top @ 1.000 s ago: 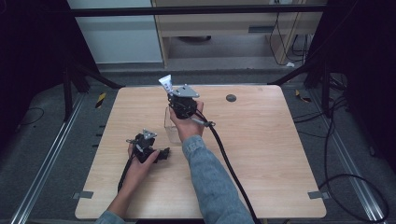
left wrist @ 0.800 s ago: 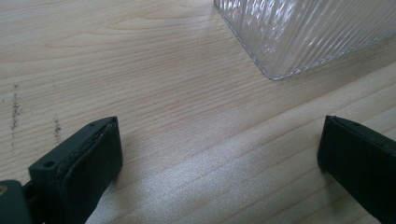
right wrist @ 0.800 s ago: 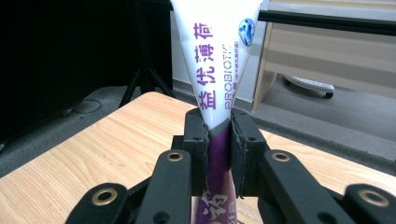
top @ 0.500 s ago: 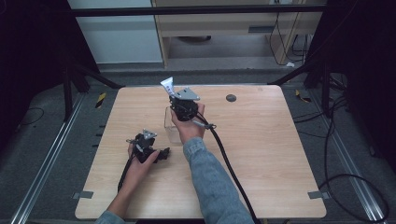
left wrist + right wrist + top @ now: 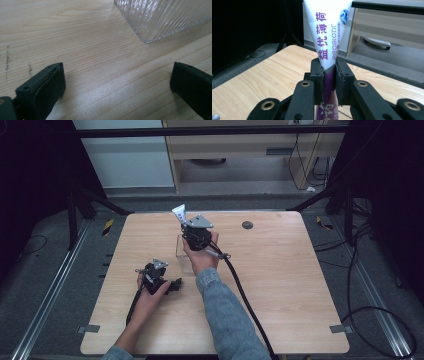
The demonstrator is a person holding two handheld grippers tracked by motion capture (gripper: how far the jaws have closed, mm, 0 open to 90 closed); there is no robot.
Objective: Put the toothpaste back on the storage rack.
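Wood table (image 5: 280,285), near to far: L gripper (image 5: 161,281) rests low on it, jaws wide apart w/ nothing between, just short of clear ribbed container (image 5: 165,17). R gripper (image 5: 196,234) sits above the container, jaws clamped on white/purple tube (image 5: 327,32), which sticks up past them.

The high view looks down on the table (image 5: 280,285); both gripper views sit close above that same tabletop.
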